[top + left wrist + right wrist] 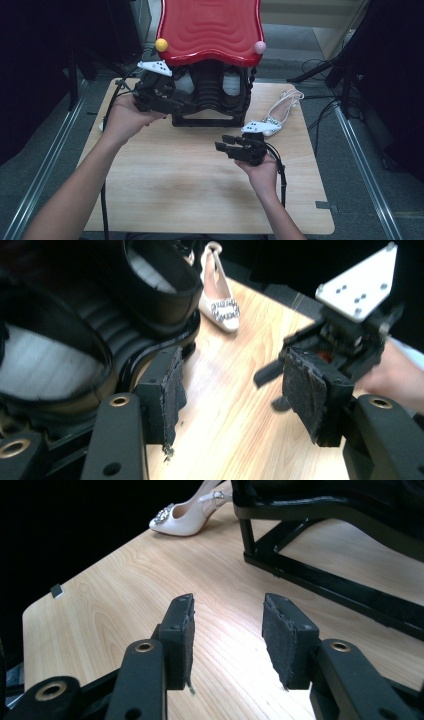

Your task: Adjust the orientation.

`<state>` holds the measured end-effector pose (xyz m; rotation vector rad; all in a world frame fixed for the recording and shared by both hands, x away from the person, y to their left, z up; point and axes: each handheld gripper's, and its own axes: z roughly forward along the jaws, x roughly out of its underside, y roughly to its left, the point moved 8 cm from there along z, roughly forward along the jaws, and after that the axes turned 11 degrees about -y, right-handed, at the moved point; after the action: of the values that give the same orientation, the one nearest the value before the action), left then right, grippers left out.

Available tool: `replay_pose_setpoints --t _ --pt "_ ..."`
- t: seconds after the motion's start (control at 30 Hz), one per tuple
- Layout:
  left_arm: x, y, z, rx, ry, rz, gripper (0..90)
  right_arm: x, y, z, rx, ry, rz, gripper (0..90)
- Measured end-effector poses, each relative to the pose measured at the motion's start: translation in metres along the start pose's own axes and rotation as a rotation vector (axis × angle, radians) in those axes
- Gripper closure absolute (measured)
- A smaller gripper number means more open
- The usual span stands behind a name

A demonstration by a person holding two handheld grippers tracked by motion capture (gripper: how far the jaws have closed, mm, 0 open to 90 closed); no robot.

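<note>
On the worktop [165,195] in the high view, a black rack [212,100] under a red top [210,27] stands at the far edge, a white shoe [280,112] just beside its right. Left hand-held gripper [167,97] sits against the rack's left side, likely reaching for something there; its jaw state can't be told here. Right hand-held gripper [227,142] hovers mid-worktop, jaws apart, empty.

Left gripper view: jaws wide, nothing between them; rack [100,340] close at left, cropped, its white contents unclear. Shoe [220,300] lies beyond.

Right gripper view: jaws apart over bare wood; shoe [182,515] far off, rack frame [325,575] cut off.
</note>
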<state>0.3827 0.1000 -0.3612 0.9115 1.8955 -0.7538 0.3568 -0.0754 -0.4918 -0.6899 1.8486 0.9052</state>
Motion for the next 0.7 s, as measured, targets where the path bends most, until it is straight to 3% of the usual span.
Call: replay_pose_setpoints --t 0.3,0.43,0.63,0.7 --pt "0.062 0.010 0.001 -0.002 -0.003 -0.050 41.2 0.011 -0.015 -0.019 0.022 0.005 0.002 55.2" --pt "0.082 0.016 0.002 -0.023 0.011 -0.057 41.5 0.017 -0.022 -0.023 0.040 0.015 0.024 55.1" --pt "0.108 0.023 -0.001 -0.037 0.011 -0.090 42.4 0.029 -0.025 -0.026 0.058 0.042 0.013 55.2" --pt "0.114 0.028 -0.003 -0.061 0.012 -0.092 42.5 0.029 -0.026 -0.027 0.060 0.042 0.017 55.2"
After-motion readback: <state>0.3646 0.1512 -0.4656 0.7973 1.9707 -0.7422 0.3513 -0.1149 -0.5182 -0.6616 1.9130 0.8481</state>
